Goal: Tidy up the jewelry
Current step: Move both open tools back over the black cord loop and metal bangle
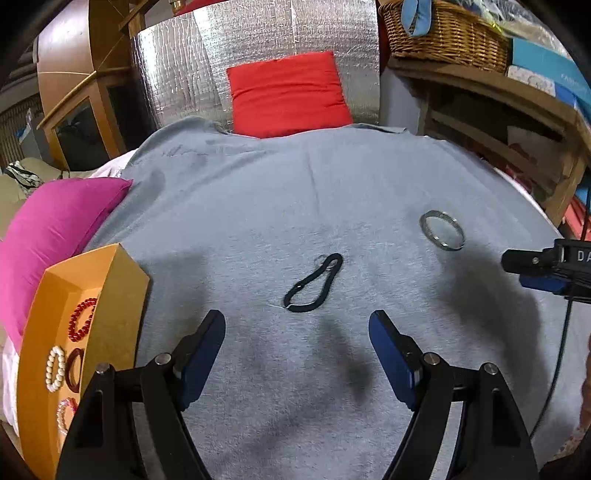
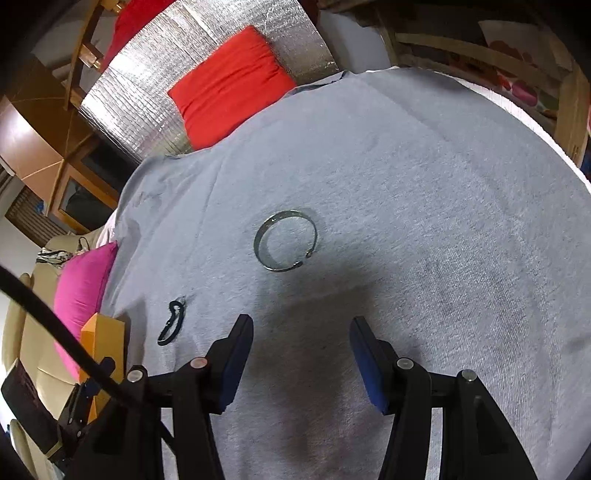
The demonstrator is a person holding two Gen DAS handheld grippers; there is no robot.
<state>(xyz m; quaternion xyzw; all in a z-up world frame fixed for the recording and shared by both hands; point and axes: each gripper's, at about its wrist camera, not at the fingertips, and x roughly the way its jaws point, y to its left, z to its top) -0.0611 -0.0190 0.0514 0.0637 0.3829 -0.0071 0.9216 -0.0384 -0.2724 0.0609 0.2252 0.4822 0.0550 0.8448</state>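
Observation:
A dark cord bracelet (image 1: 313, 283) lies in a loop on the grey cloth (image 1: 258, 192), just ahead of my left gripper (image 1: 297, 328), which is open and empty. A silver bangle (image 2: 285, 240) rests flat on the cloth ahead of my right gripper (image 2: 301, 332), also open with nothing between its pads. The same bangle (image 1: 442, 230) shows at the right in the left wrist view, and the cord bracelet (image 2: 171, 322) at the left in the right wrist view. An orange box (image 1: 51, 354) at the left holds a red bead bracelet (image 1: 81, 319), a white bead bracelet (image 1: 55, 368) and others.
A pink cushion (image 1: 51, 236) lies behind the box and a red cushion (image 1: 288, 92) leans on a silver foil panel (image 1: 177, 74) at the back. A wicker basket (image 1: 443, 33) sits on wooden shelves at the right. The right gripper's body (image 1: 546, 267) pokes in from the right.

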